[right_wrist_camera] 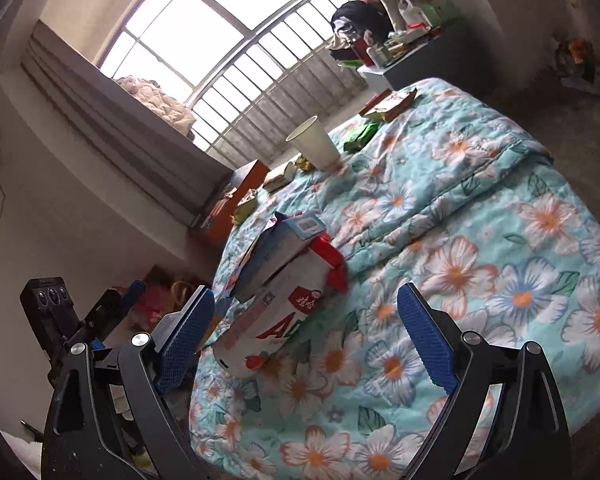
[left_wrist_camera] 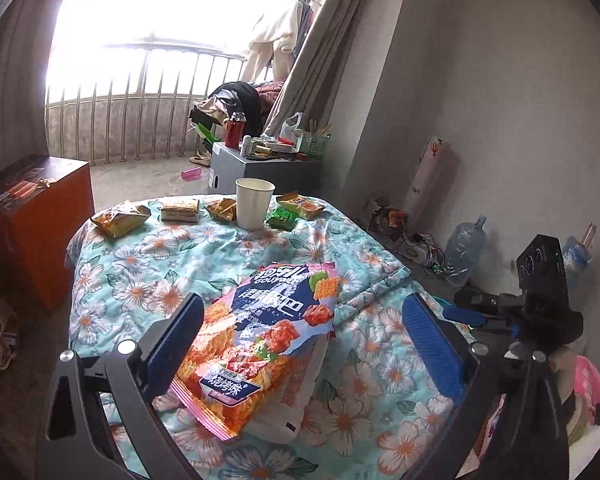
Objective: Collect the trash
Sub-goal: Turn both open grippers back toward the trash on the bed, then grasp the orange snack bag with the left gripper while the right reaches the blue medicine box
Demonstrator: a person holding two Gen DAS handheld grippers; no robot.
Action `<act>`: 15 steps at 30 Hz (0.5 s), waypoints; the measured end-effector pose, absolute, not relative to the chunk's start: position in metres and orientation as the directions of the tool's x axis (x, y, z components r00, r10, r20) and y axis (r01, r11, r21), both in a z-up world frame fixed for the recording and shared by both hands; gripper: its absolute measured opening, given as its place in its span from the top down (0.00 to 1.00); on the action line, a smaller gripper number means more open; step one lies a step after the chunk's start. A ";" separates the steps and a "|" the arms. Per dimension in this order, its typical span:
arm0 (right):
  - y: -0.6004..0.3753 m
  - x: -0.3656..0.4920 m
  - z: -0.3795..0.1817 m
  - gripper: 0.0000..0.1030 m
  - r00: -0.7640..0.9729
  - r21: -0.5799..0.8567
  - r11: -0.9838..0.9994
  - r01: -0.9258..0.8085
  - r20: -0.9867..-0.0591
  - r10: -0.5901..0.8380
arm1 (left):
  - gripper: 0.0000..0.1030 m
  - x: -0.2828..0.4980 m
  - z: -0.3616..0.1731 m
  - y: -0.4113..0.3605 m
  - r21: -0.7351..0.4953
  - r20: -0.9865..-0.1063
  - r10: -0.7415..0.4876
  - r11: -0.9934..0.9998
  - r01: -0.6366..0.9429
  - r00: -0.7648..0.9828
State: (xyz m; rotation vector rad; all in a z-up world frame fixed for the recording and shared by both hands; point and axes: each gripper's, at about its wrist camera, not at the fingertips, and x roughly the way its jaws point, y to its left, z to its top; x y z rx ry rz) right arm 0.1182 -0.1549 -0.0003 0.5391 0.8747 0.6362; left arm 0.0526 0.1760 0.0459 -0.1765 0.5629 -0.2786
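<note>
Snack bag (left_wrist_camera: 260, 332) printed "烧烤味" on a blue label, white bag (right_wrist_camera: 278, 316) with large red "A"

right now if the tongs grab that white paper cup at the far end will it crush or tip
The paper cup looks thin-walled and open-topped, so a hard squeeze would probably dent it. It stands upright on the soft floral quilt, probably light, so a nudge may tip it. Contents cannot be seen.

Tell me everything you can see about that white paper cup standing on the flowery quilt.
The paper cup is plain off-white with a rolled rim, tapering towards its base. It stands upright and open-topped near the far edge of the floral quilt, apparently undented; what is inside cannot be seen. Small snack packets lie close around it: a green packet on one side, a yellowish one on the other. Whether they touch it is unclear. Neither gripper is near it.
</note>
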 end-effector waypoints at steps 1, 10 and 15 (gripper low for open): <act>-0.148 0.117 -0.003 0.14 0.466 0.674 0.687 -0.271 -0.532 0.707 | 0.06 0.051 0.039 0.171 -0.218 -0.508 -0.303 0.951 0.220 0.807; -0.125 0.112 -0.012 0.15 0.433 0.673 0.706 -0.220 -0.582 0.689 | 0.06 0.065 -0.014 0.125 0.171 -0.568 -0.107 0.955 0.244 0.816; -0.129 0.110 -0.016 0.15 0.439 0.675 0.712 -0.194 -0.589 0.678 | 0.24 0.084 -0.036 0.124 0.265 -0.598 -0.006 0.942 0.205 0.801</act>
